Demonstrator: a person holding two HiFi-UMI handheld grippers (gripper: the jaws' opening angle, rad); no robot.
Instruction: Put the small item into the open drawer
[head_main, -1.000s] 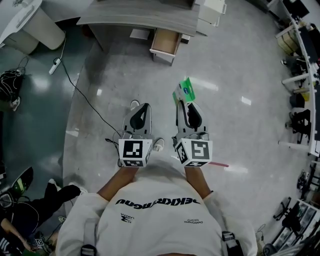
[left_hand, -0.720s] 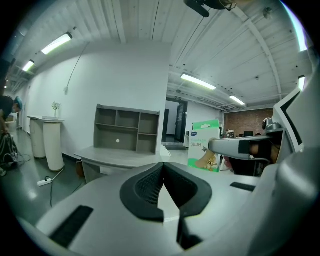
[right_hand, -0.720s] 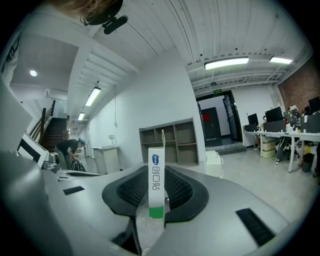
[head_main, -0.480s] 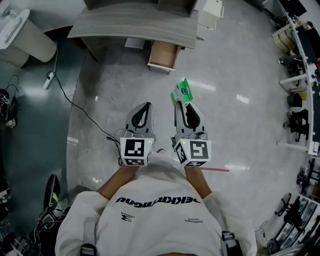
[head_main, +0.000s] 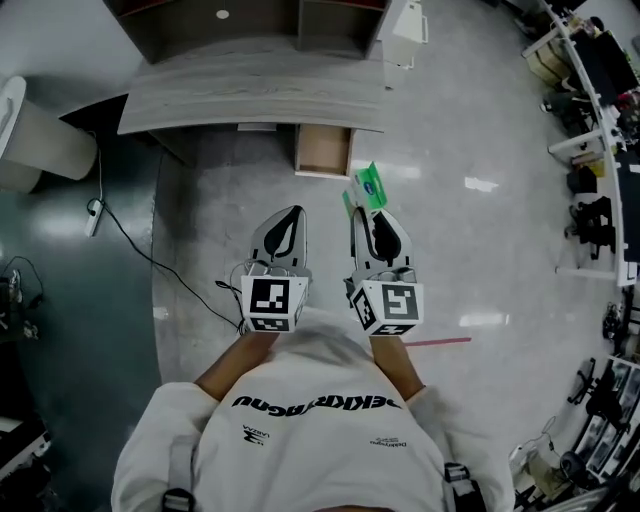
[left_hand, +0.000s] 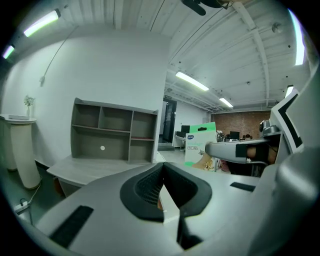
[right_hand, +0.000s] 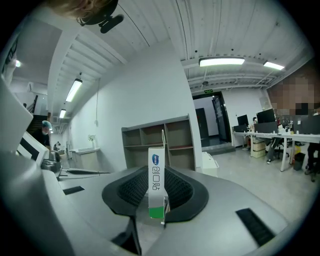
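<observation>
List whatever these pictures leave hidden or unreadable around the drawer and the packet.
- Open drawer, head view: rear runs under the desk top; contents too small to tell.
- Green packet print: too small in head view, edge-on in right gripper view.
- Packet's lower end, head view: covered by the right gripper.

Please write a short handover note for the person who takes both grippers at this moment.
Left gripper: shut, empty.
Right gripper: shut on the small green-and-white box.
Open drawer: under the grey desk, ahead of the grippers; the box is not over it yet.
Done: box is picked up.
Left to do: go to the drawer, lower the box in, open the jaws.
</observation>
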